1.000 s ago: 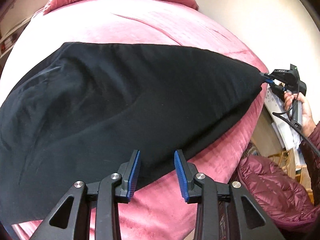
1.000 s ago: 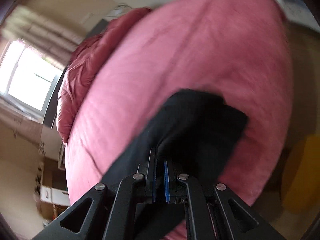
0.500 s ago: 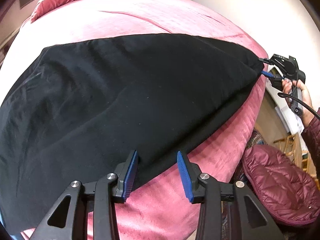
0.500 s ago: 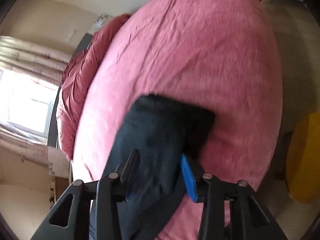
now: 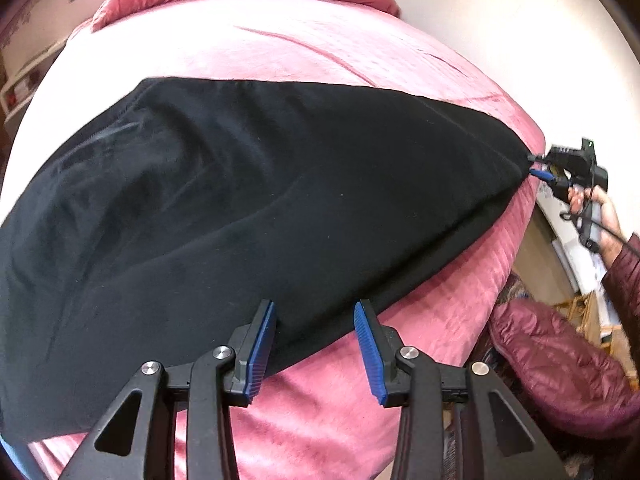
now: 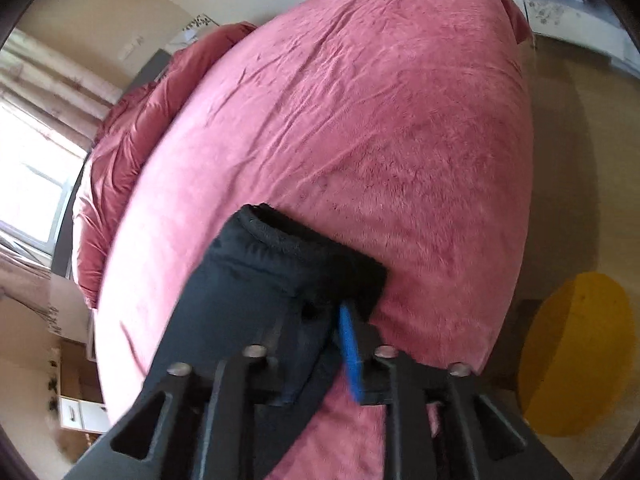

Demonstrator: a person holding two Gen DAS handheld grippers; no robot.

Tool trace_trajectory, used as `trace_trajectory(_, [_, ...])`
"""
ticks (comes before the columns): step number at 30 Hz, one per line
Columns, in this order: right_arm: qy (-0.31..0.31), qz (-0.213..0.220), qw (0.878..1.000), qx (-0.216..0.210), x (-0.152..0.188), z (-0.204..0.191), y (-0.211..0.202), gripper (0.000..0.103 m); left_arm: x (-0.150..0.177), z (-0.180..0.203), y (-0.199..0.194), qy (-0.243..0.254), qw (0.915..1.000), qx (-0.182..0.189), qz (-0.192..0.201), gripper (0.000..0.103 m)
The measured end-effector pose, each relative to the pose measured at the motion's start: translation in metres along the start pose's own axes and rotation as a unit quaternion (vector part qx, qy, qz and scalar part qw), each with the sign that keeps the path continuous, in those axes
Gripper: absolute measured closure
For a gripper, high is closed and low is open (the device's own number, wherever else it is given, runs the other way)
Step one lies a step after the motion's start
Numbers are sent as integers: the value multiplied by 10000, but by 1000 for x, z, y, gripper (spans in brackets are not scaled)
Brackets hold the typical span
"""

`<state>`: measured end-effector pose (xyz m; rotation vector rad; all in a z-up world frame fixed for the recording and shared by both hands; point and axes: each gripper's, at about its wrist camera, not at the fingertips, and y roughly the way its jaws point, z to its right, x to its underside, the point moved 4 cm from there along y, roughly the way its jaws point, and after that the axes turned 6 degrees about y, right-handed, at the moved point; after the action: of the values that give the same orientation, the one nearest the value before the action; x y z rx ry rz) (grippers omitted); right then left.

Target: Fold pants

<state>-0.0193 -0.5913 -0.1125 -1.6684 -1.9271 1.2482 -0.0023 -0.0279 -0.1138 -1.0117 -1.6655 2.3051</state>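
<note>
No legible text or labels.

Two fisheye views are given, each looking steeply down along a tool's fingers. The left wrist view is set close above the near edge of the black pants (image 5: 248, 208), facing across the pink bed (image 5: 280, 44) toward its pillows at the top; the right tool (image 5: 538, 166) is seen small at the right edge. The right wrist view sits close over the pants' end (image 6: 280, 272), facing along the bed (image 6: 380, 120), a window at the left. Bed and pants are shared.
</note>
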Motion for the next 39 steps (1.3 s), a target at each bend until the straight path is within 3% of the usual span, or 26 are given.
trace_trajectory(4, [-282, -377, 9981, -389, 29, -10, -19, 64, 6, 4, 3, 233, 9997, -75, -17, 52])
trace_trajectory(9, [-741, -1477, 9782, -1255, 102, -48, -15, 64, 7, 13, 13, 476, 9987, -161, 21, 52])
trace_trajectory(14, [-799, -2135, 9631, -1433, 156, -71, 13, 64, 5, 15, 20, 554, 9984, -140, 34, 52])
trace_trajectory(17, [-744, -2162, 9652, -1268, 167, -72, 24, 64, 3, 14, 24, 565, 9983, -111, 53, 52])
trace_trajectory(19, [-758, -2065, 9678, -1224, 166, -75, 28, 71, 2, 11, 24, 554, 9983, -126, 101, 67])
trace_trajectory(20, [-779, -2049, 9680, -1219, 164, -77, 30, 83, 1, 7, 23, 499, 9986, -108, 111, 69])
trace_trajectory(21, [-808, -2012, 9690, -1186, 165, -78, 30, 87, 0, 5, 24, 437, 9989, -62, 122, 74])
trace_trajectory(25, [-1016, -1915, 9698, -1118, 163, -86, 26, 92, -2, 3, 22, 487, 9986, -121, 184, 95])
trace_trajectory(33, [-1522, -1728, 9656, -1210, 152, -103, -1, 95, 2, -1, -13, 365, 9974, 315, 536, 98])
trace_trajectory(39, [-1475, -1995, 9648, -877, 167, -81, 16, 95, 16, -7, 1, 370, 9986, 359, 138, 95])
